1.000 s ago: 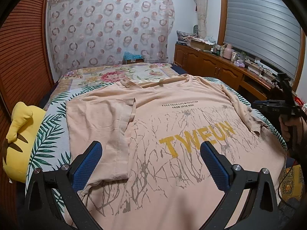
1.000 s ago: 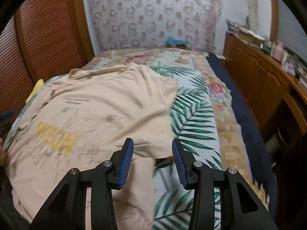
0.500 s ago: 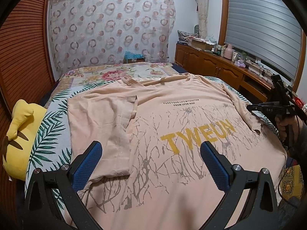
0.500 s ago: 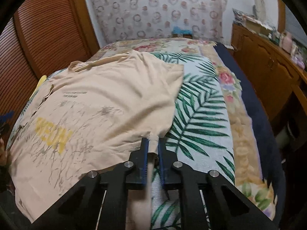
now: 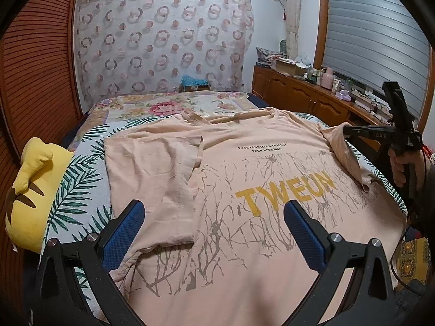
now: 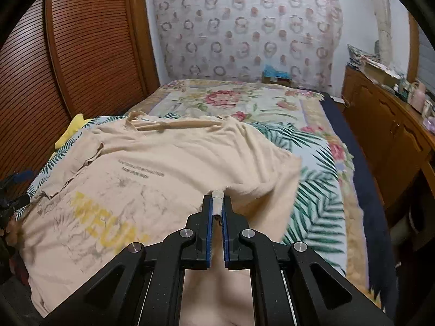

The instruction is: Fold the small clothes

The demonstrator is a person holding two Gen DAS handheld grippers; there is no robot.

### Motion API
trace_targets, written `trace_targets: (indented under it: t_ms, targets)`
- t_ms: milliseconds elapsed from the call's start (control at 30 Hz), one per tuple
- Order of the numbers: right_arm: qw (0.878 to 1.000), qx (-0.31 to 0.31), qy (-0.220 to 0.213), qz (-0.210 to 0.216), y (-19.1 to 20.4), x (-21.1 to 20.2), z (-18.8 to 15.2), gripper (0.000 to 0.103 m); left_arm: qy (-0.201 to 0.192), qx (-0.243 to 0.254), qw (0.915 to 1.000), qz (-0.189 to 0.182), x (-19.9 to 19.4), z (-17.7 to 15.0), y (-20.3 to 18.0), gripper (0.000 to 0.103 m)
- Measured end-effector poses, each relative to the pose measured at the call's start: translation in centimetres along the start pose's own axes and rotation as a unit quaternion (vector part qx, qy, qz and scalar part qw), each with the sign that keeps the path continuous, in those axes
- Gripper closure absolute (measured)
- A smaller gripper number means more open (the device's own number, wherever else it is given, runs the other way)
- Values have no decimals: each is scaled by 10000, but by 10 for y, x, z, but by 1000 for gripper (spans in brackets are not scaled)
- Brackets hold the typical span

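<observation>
Spreading across the scene: a bed [image 5: 81, 184] with a palm-leaf cover, filling the middle and lower frame of both views.
T-shirt: a peach T-shirt [image 5: 244, 190] printed "TWEUN" is laid flat, chest up, over the bed's near half, centre of the left wrist view; one sleeve is already folded inward at centre left.
Handling: thin, limp and light cloth is judged; it will drape and crease, so hems and sleeve ends are the best holds.
Plush: a yellow toy [image 5: 30, 198] is seen at the left edge.
Left gripper [image 5: 214, 231]: held wide apart above the shirt's lower front, nothing between its blue pads.
Right gripper [image 6: 217, 206]: closed tight on the right sleeve [image 6: 272, 179], a bunched cuff being pinched at lower centre of its own view, the cloth lifted off the cover.
</observation>
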State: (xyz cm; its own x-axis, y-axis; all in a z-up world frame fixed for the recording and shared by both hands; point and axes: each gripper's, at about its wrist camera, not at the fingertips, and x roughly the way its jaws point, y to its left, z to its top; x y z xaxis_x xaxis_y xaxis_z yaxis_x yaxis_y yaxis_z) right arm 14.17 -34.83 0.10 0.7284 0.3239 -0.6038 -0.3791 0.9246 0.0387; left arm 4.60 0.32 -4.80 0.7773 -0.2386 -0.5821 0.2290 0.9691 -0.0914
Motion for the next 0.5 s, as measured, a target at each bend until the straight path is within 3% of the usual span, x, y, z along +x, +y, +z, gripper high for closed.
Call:
trace_targets:
  t_ms: [333, 400, 500]
  targets:
    - [9987, -316, 199, 348, 26, 28, 25, 95, 4, -34, 10000, 0, -1, 0, 3, 0]
    - [9989, -312, 252, 244, 25, 32, 26, 79, 10, -46, 10000, 6, -1, -1, 3, 0]
    - [9993, -243, 230, 144, 18, 28, 23, 66, 13, -62, 10000, 7, -2, -1, 4, 0]
